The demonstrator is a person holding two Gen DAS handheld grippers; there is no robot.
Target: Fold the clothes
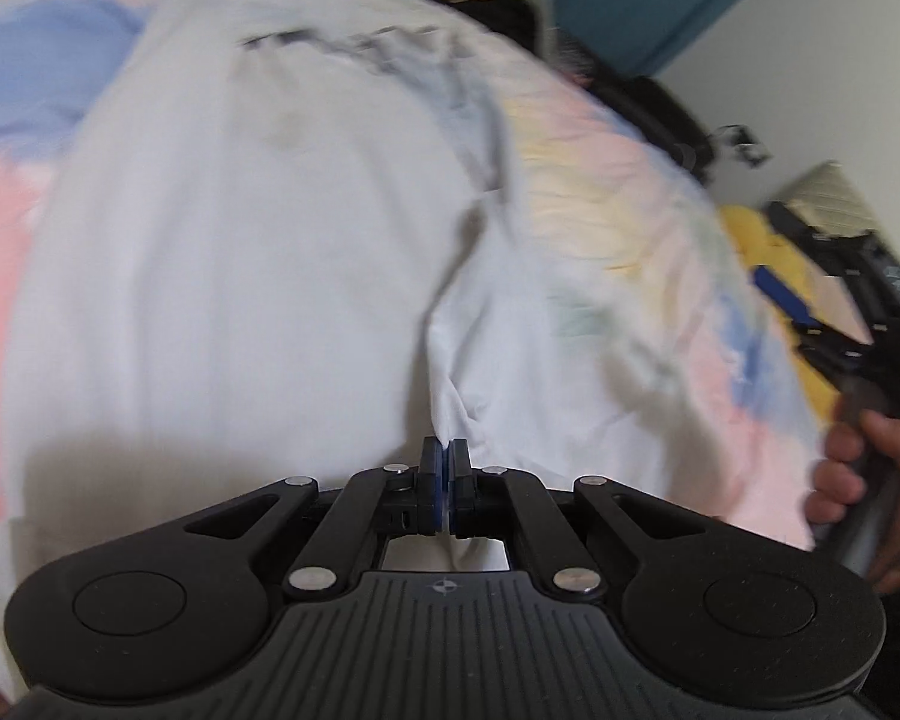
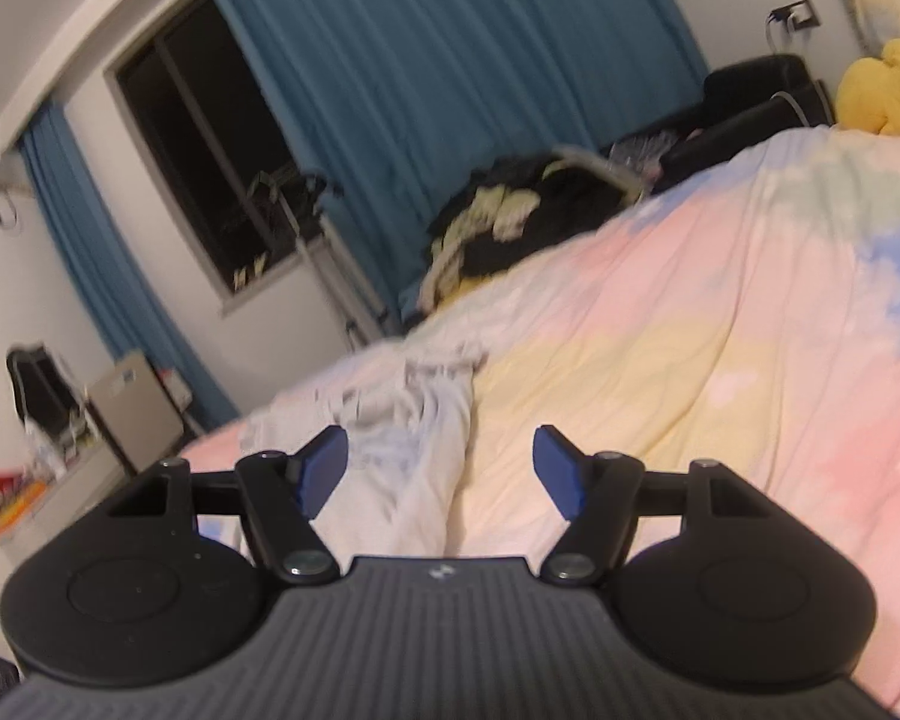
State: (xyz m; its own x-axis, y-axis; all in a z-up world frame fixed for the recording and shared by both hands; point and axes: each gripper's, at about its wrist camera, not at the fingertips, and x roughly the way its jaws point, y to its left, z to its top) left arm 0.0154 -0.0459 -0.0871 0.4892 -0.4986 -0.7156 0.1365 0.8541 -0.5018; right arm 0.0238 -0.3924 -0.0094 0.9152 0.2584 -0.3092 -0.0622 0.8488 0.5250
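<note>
A white garment (image 1: 240,276) with a faint dark print near its far end lies spread over the pastel bedspread (image 1: 642,192). My left gripper (image 1: 447,450) is shut on a pinched fold of the white garment at its near edge. In the right wrist view the same white garment (image 2: 414,438) lies crumpled on the bed ahead. My right gripper (image 2: 441,468) hangs open above the garment's near end, nothing between its blue pads (image 2: 321,468). At the left wrist view's right edge, a hand (image 1: 870,480) holds the right gripper's handle.
A black and pale patterned heap of clothes (image 2: 510,222) sits at the bed's far edge, before the teal curtain (image 2: 450,60). A yellow pillow (image 2: 888,90) lies at the far right. A window (image 2: 210,138) and small cabinet (image 2: 132,414) stand left of the bed.
</note>
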